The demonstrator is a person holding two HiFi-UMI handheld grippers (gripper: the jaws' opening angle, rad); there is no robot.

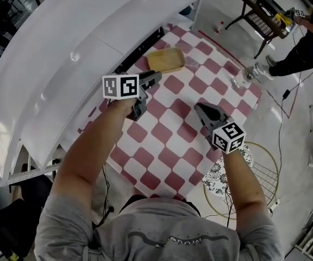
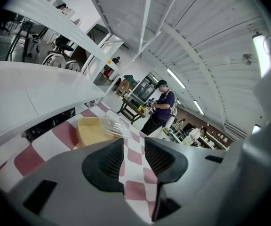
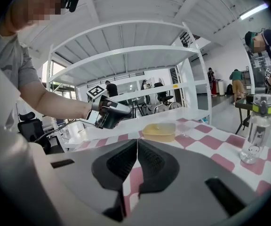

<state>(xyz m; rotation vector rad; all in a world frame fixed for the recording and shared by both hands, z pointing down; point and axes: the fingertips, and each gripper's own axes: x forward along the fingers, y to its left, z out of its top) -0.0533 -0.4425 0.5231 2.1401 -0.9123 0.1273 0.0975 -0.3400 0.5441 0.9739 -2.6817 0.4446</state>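
Note:
My left gripper [image 1: 155, 78] hovers over the red-and-white checkered table [image 1: 167, 140], its jaws a little apart with only cloth showing between them [image 2: 134, 147]. Just beyond it lies a shallow tan container [image 1: 166, 60] [image 2: 92, 130], with a clear plastic lid [image 2: 114, 125] against its far side. My right gripper [image 1: 199, 107] hangs above the middle of the table, jaws pressed together and holding nothing [image 3: 137, 147]. The right gripper view also takes in the left gripper [image 3: 108, 114], the container [image 3: 159, 131] and a clear water bottle [image 3: 259, 126].
The bottle [image 1: 242, 78] stands upright near the table's far right corner. A white shelf unit [image 1: 64, 48] runs along the left side. A person [image 1: 303, 42] stands by a small dark table [image 1: 262, 12] at the back right. A patterned cushion [image 1: 221, 173] lies beside a wire hoop [image 1: 273, 167].

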